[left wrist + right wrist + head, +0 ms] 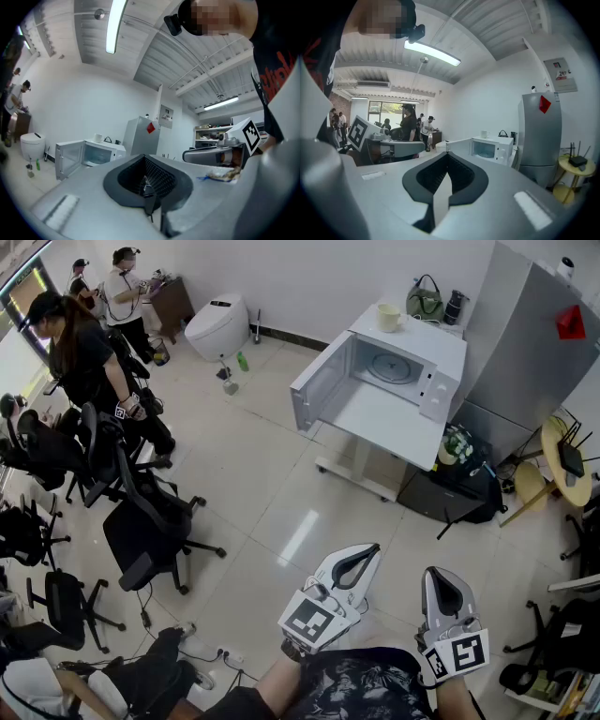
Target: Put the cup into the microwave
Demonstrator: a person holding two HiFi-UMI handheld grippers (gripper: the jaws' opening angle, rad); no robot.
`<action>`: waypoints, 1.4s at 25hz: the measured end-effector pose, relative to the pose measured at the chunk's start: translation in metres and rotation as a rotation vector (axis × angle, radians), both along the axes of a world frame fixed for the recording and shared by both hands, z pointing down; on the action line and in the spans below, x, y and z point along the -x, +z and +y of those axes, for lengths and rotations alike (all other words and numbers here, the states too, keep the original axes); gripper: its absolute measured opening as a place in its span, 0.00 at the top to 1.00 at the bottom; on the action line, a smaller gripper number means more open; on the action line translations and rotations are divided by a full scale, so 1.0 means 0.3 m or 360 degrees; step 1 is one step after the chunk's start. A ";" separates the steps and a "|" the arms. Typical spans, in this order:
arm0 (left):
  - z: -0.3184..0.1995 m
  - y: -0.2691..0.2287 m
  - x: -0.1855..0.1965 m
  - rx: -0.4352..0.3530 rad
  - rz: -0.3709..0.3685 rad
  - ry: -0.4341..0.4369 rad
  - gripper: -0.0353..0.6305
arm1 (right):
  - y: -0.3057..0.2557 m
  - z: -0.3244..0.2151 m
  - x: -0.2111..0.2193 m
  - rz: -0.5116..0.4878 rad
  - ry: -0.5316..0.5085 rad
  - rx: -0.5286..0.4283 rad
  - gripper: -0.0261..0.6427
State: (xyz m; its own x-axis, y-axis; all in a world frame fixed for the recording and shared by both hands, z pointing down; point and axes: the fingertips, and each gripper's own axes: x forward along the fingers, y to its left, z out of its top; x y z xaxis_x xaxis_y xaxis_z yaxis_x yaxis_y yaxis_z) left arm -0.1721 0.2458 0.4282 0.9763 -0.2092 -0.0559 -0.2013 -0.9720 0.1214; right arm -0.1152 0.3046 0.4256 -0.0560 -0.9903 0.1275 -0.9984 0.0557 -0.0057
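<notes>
Head view: tiled office floor, wheeled chairs (150, 521) and people off to the left, a grey fridge (525, 343) at right. The microwave (422, 338) sits on a white surface (394, 423) across the room with its door (323, 385) swung open to the left. The cavity is empty, only the turntable inside. The cup (389, 317) stands upright on top of the microwave, at the back left corner. Both tongs are low in the picture, close to my body. Left tongs (361, 561) and right tongs (441, 582) are each pressed together, nothing pinched.

Left gripper view: pads meet in a thin seam, nothing between them. The cup (98, 138) shows small and left of centre, well apart from the tongs.

Right gripper view: pads are together too and hold nothing. The cup (484, 134) shows right of centre on the microwave top (494, 139), also far off.

So the cup lies straight ahead, roughly between the two tongs' lines and above the cavity. I can't call either hand clearly nearer. I judge the task not started: I need to walk in and spread one pair first. The open door is on the left side, so the right hand probably has the cleaner path into the cavity.
</notes>
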 end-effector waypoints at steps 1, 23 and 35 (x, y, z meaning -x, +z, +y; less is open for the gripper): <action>-0.067 0.009 -0.044 -0.0017 -0.0011 -0.0019 0.94 | 0.005 -0.060 -0.041 -0.0017 -0.0011 -0.0011 0.96; -1.273 0.069 -0.607 -0.0005 -0.0058 -0.0152 0.90 | 0.077 -1.346 -0.763 -0.0120 0.0037 -0.0072 0.73; -1.836 0.099 -0.652 0.0166 -0.0072 -0.0236 0.90 | 0.420 -2.108 -1.101 -0.0111 0.0190 0.0402 0.19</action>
